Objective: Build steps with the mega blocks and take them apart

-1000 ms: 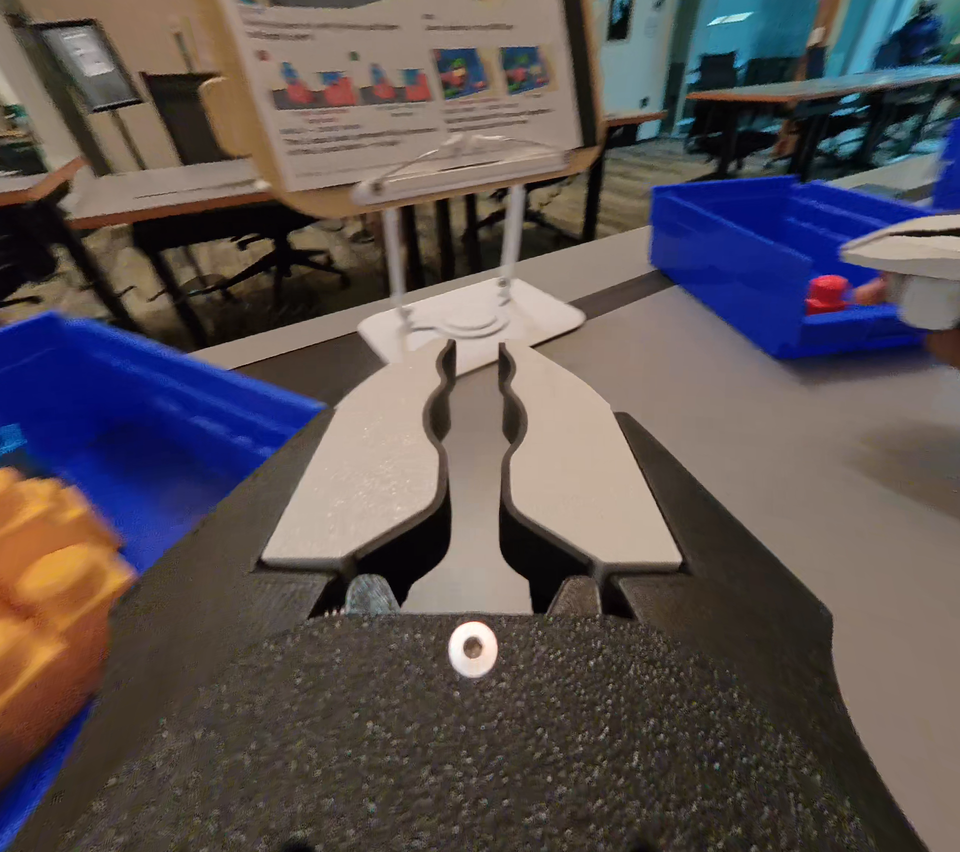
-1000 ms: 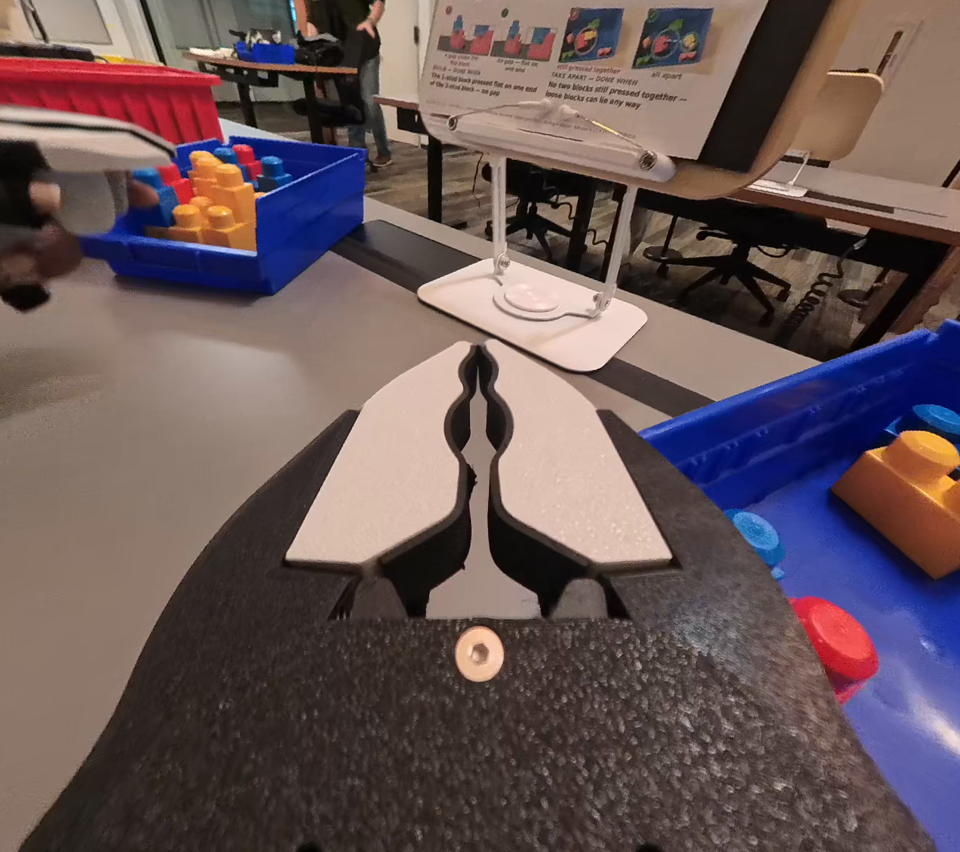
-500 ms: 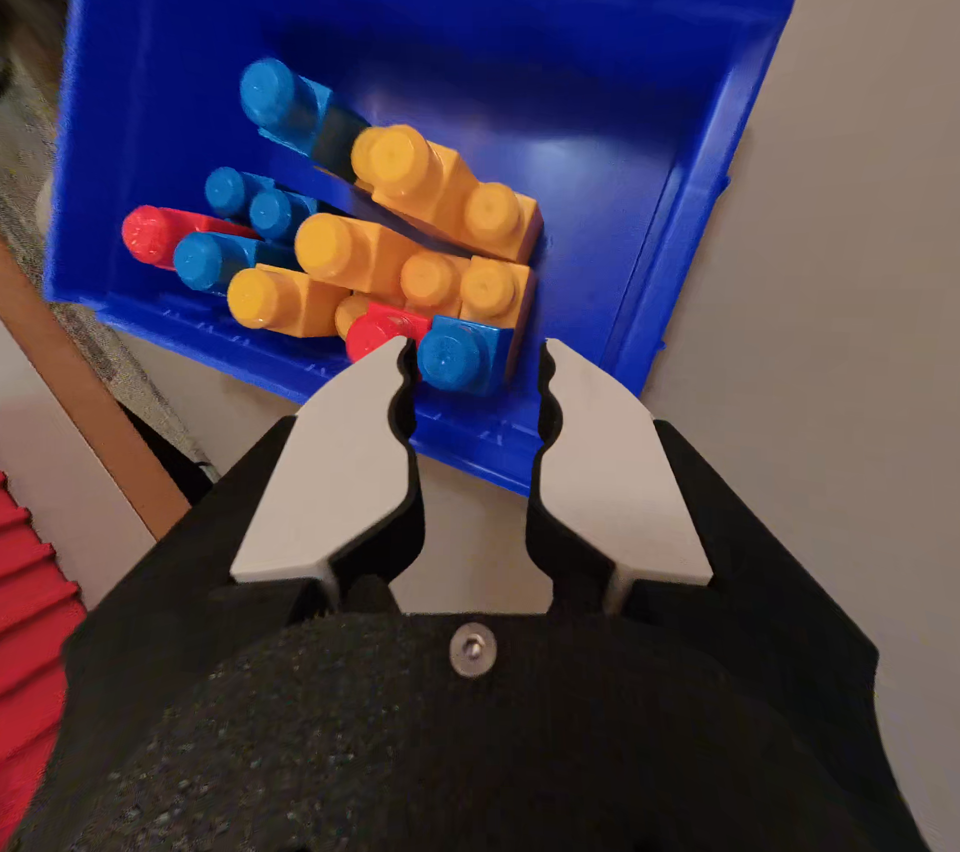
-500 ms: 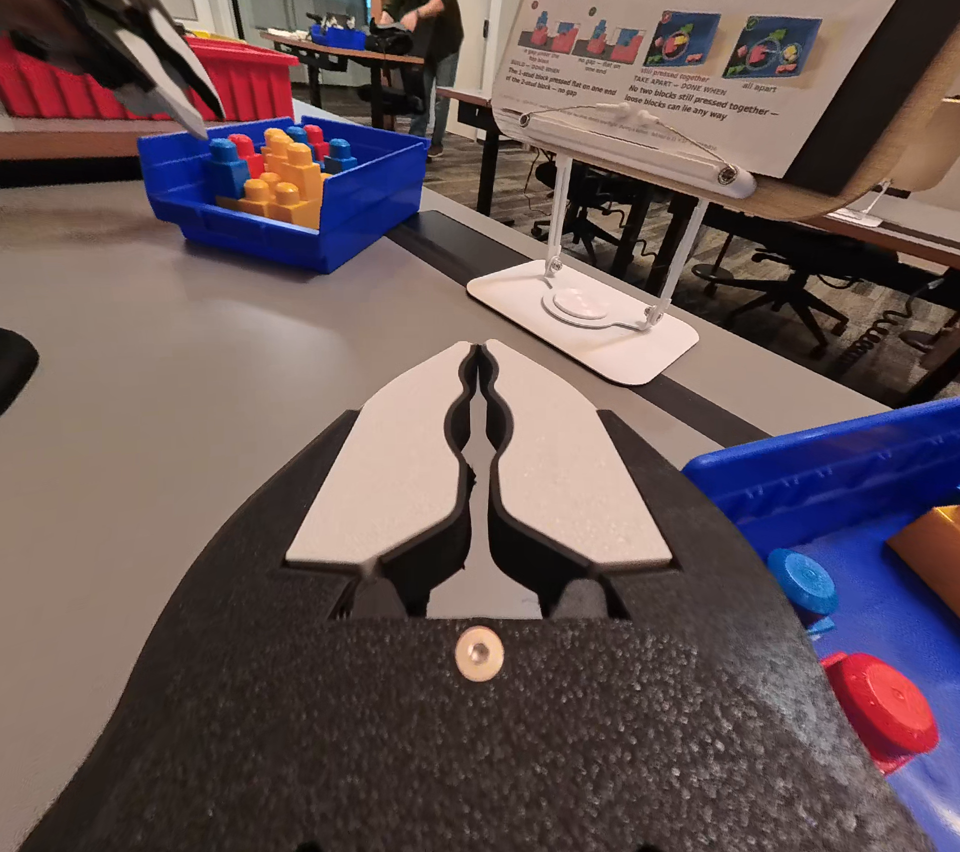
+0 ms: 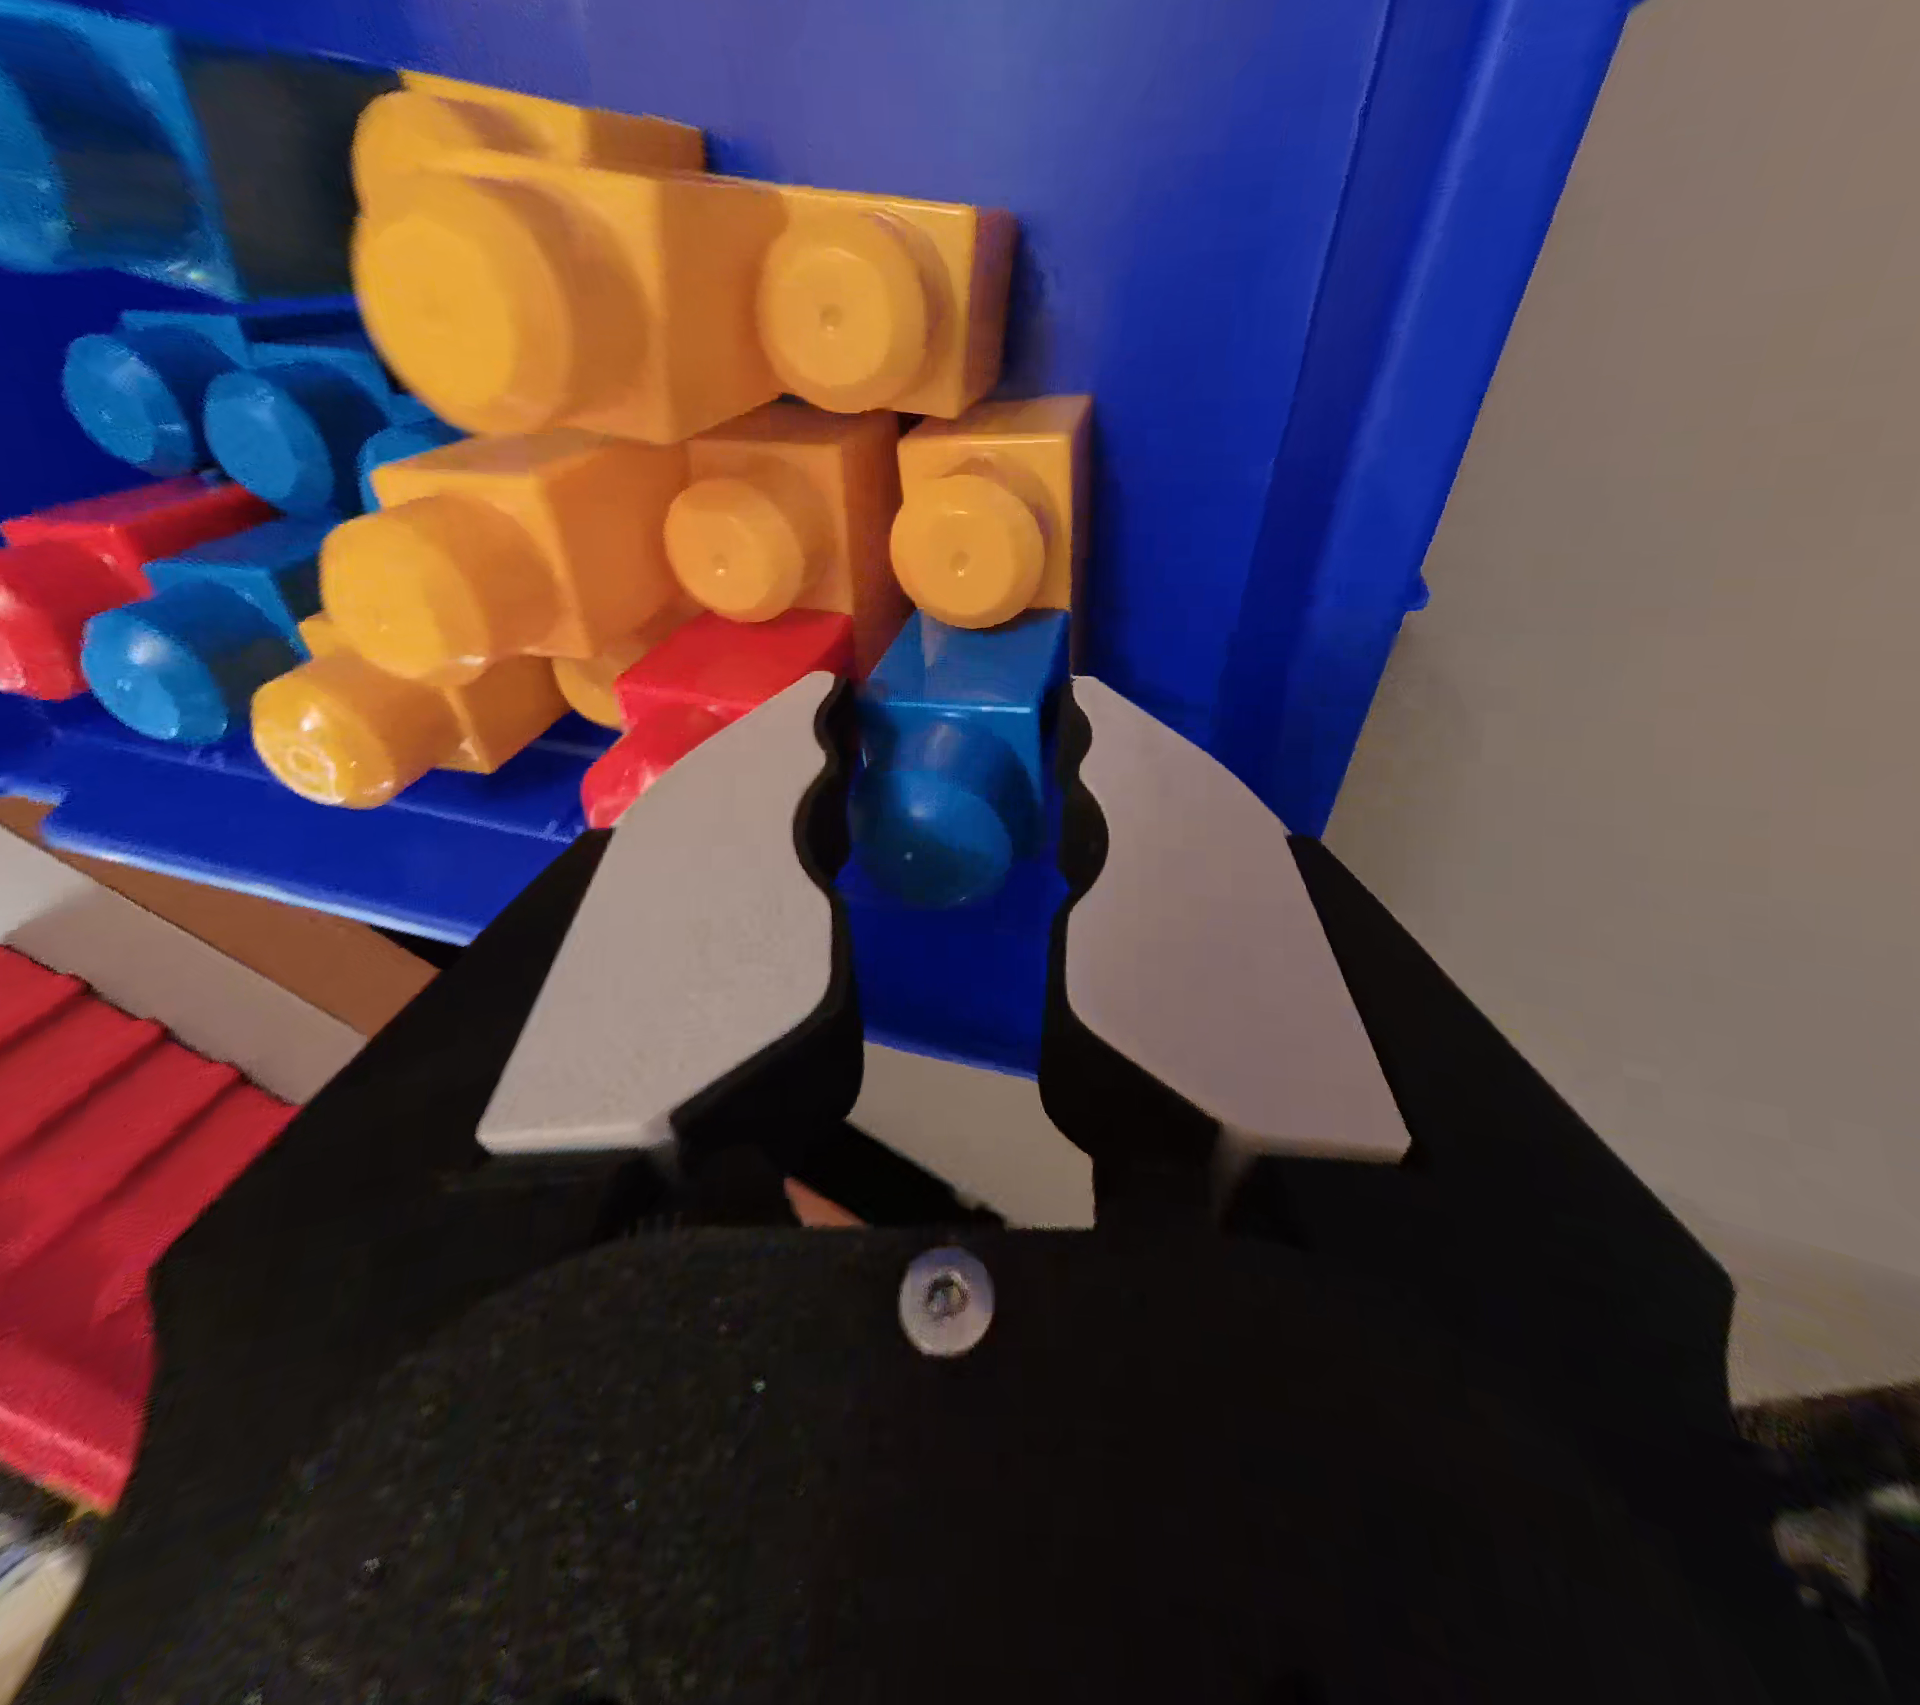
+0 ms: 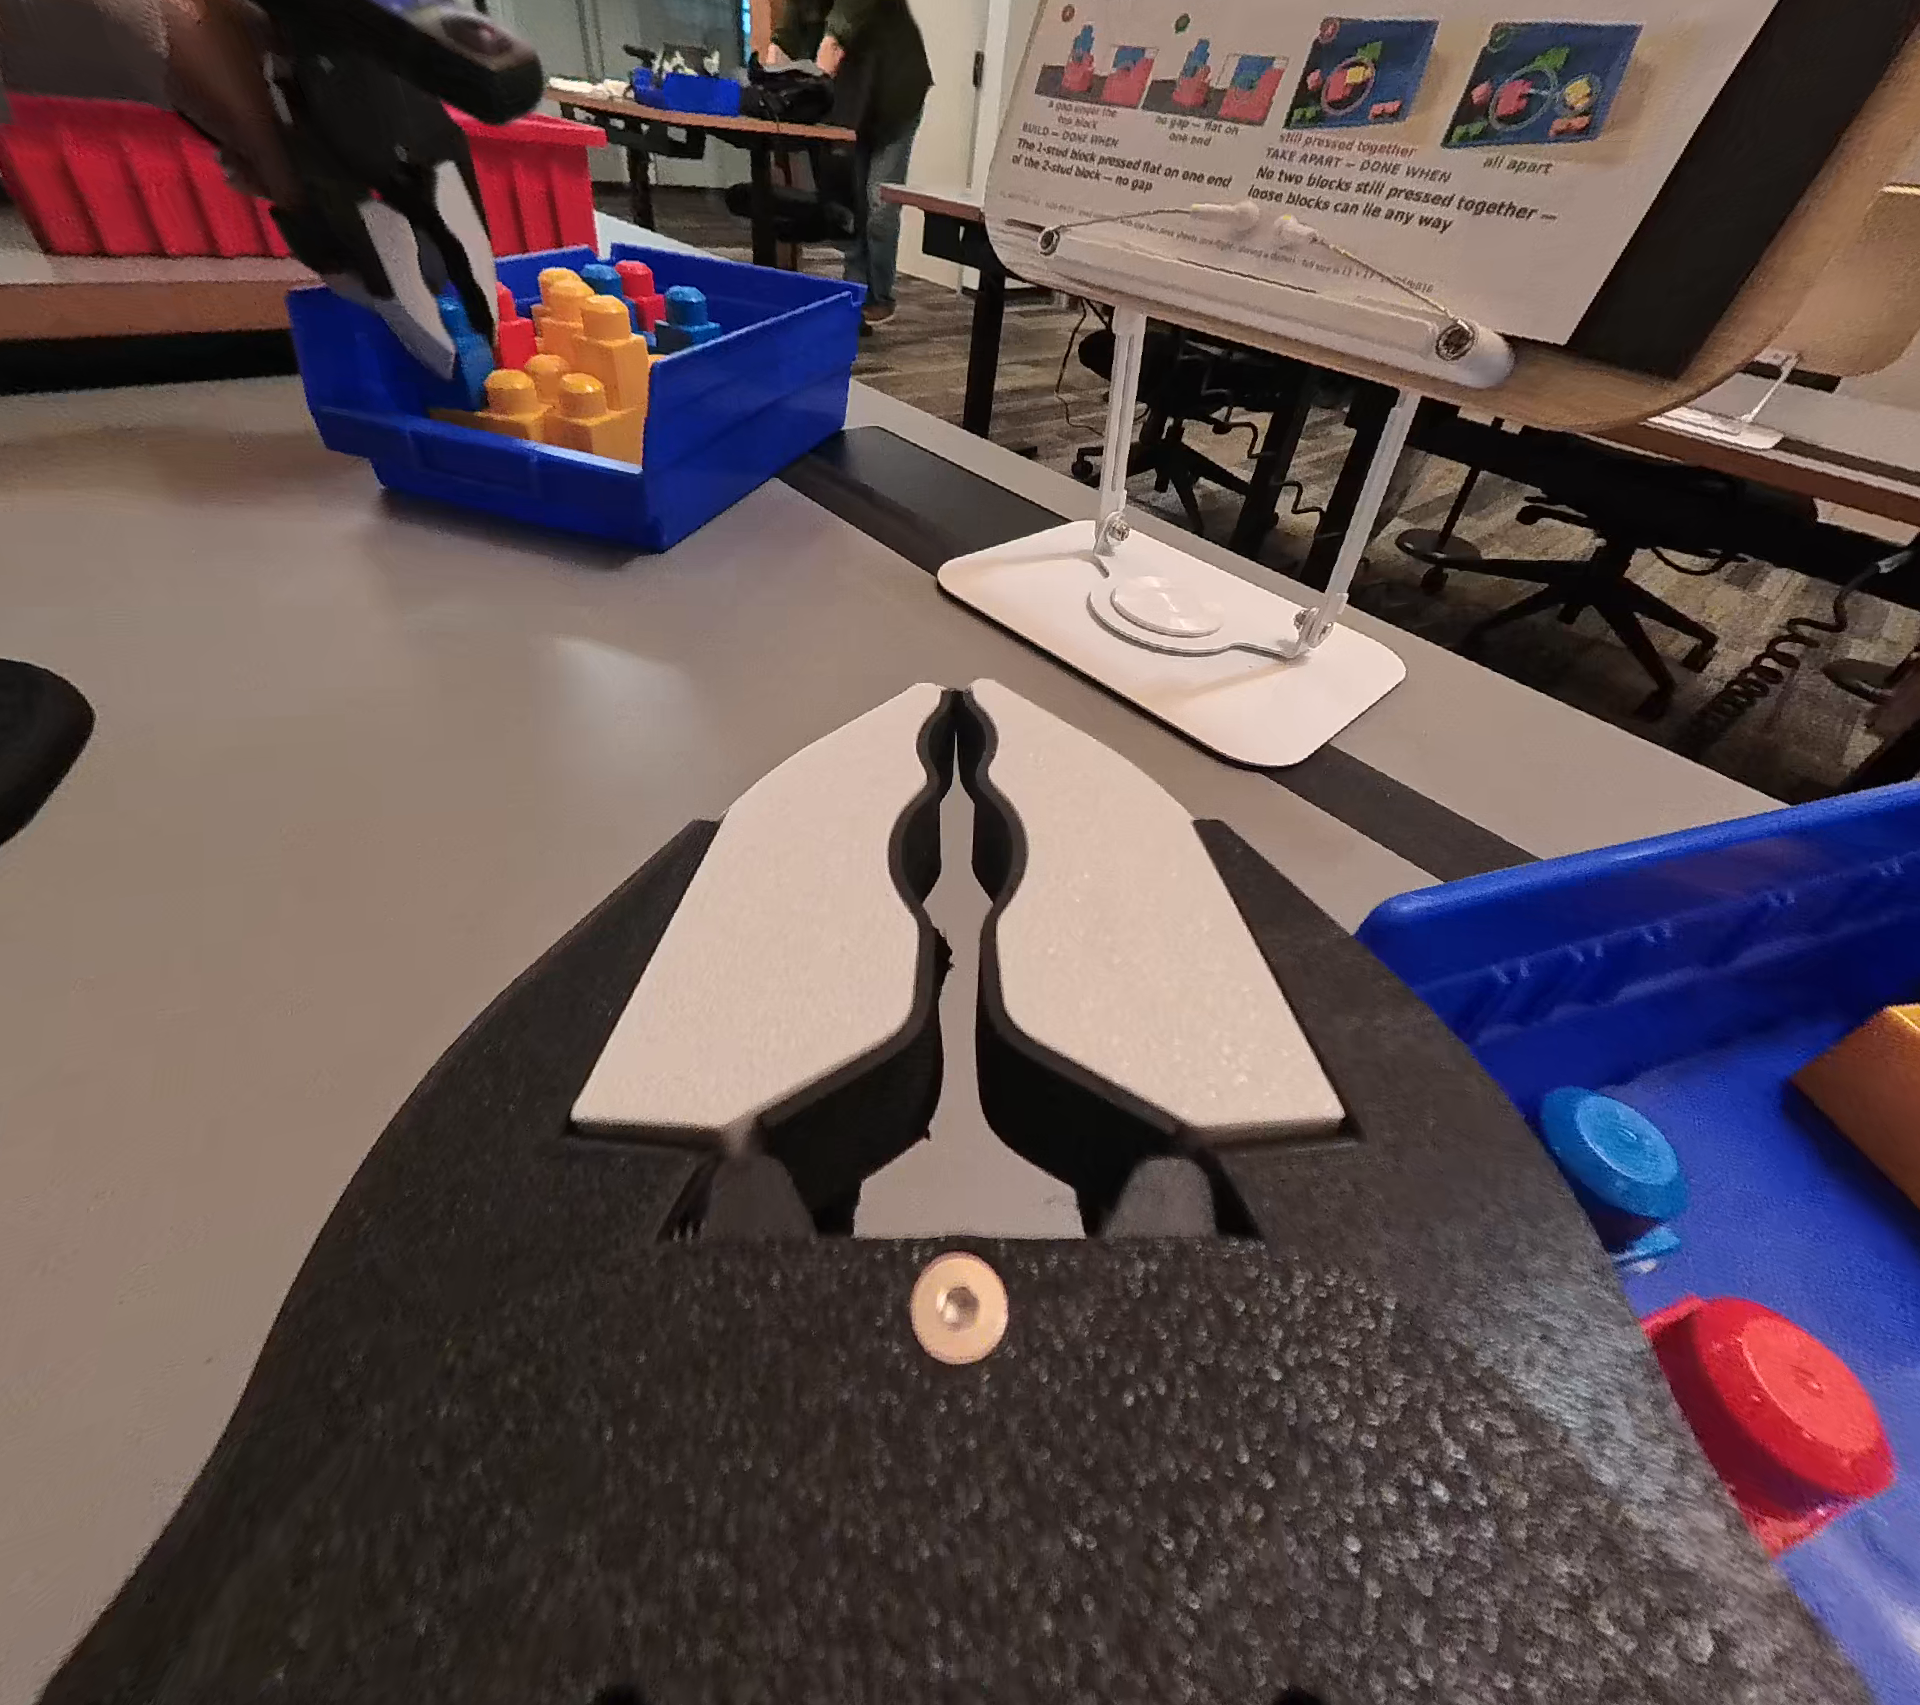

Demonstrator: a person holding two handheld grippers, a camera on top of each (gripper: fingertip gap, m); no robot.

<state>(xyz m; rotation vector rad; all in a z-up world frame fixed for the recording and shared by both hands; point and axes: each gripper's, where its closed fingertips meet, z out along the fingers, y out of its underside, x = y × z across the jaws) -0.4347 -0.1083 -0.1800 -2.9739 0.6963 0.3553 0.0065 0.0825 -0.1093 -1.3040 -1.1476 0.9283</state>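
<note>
In the left wrist view the left gripper [image 5: 951, 720] reaches down into a blue bin [image 5: 1382, 367] that fills the upper part of the frame. Its fingers [image 5: 707, 907] stand on either side of a one-stud blue block [image 5: 956, 762] at the centre, touching or almost touching its sides; whether they press on it cannot be told. Just above this block sits a cluster of orange blocks [image 5: 665, 305], with a red block [image 5: 717, 689] just left of the fingertips. More blue blocks [image 5: 208, 429] and a second red one [image 5: 73, 575] lie at the left edge, blurred. A red crate [image 5: 94, 1188] shows at lower left, and grey table [image 5: 1683, 616] on the right.

In the right wrist view the right gripper [image 6: 958, 699] hovers over the table [image 6: 416, 720] at lower centre, its fingers [image 6: 810, 949] closed tip to tip and holding nothing. At upper left the left gripper [image 6: 431, 305] dips into the far bin [image 6: 582, 481], among the blocks. At the right edge a second blue bin [image 6: 1662, 917] holds a red block [image 6: 1777, 1427], a blue stud [image 6: 1610, 1156] and an orange piece [image 6: 1870, 1094]. A white stand [image 6: 1174, 647] at centre right carries an instruction sheet [image 6: 1434, 24]. A person [image 6: 862, 55] stands by a table in the background.
</note>
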